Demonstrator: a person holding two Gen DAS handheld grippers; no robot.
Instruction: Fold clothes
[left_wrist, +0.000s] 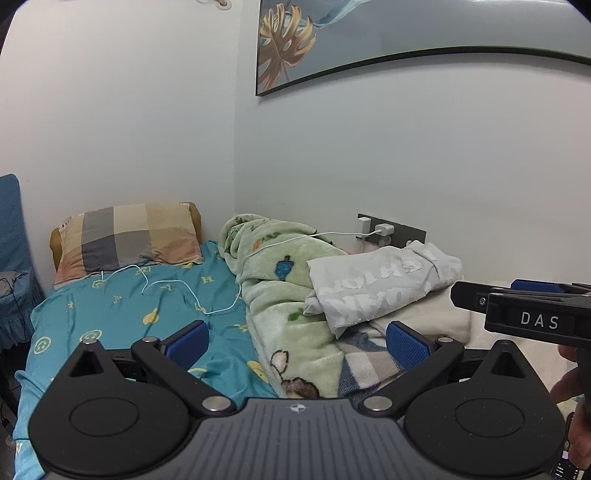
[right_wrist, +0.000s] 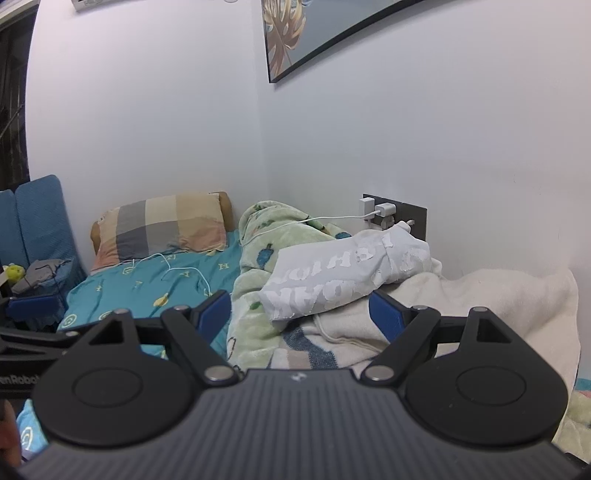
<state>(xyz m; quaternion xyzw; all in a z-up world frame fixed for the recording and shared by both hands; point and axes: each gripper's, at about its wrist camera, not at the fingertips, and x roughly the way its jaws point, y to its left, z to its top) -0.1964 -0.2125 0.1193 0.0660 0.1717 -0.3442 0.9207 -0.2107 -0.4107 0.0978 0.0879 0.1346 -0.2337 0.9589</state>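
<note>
While both black two-finger grippers, left (left_wrist: 297, 345) and right (right_wrist: 300, 315), hover with blue pads spread wide and empty, the pale grey printed garment (right_wrist: 343, 271) lies ahead atop the green fleece blanket (right_wrist: 255, 295), its long axis slanting up-right (right gripper looks nearer)

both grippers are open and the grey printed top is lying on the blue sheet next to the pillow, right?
Not quite. Both views show the grey printed top lying on the green blanket and cream blanket, away from the pillow. The left gripper and right gripper are indeed open.
</note>
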